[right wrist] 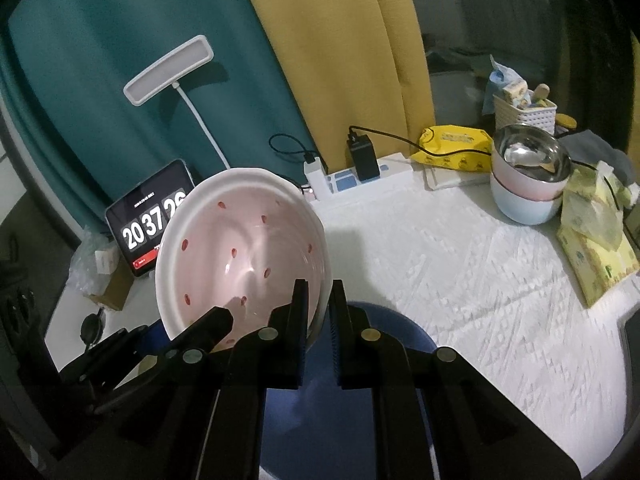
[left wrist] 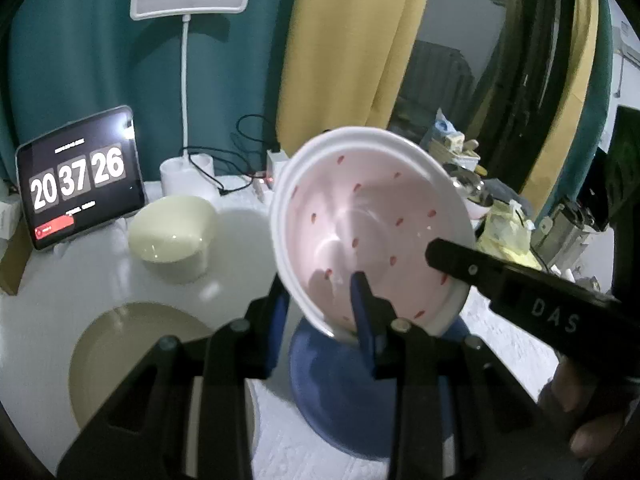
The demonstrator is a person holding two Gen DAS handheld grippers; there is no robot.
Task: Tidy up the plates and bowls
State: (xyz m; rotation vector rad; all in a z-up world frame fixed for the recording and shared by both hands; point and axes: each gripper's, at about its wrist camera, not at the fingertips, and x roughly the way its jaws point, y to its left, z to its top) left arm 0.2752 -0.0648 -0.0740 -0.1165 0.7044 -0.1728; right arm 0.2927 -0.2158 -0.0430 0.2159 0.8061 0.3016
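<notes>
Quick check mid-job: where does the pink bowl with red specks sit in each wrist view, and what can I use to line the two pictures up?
Left wrist view: pink bowl, centre right, tilted, its rim clamped by the left gripper.
Right wrist view: pink bowl, centre left, its rim clamped by the right gripper.
Shared landmark: the clock tablet, left of the bowl in both.

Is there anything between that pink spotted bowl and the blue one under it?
Nothing visible. The pink bowl, tilted and gripped at its rim by both the left gripper and the right gripper, hangs right above the blue bowl, with no object in the gap.
</notes>
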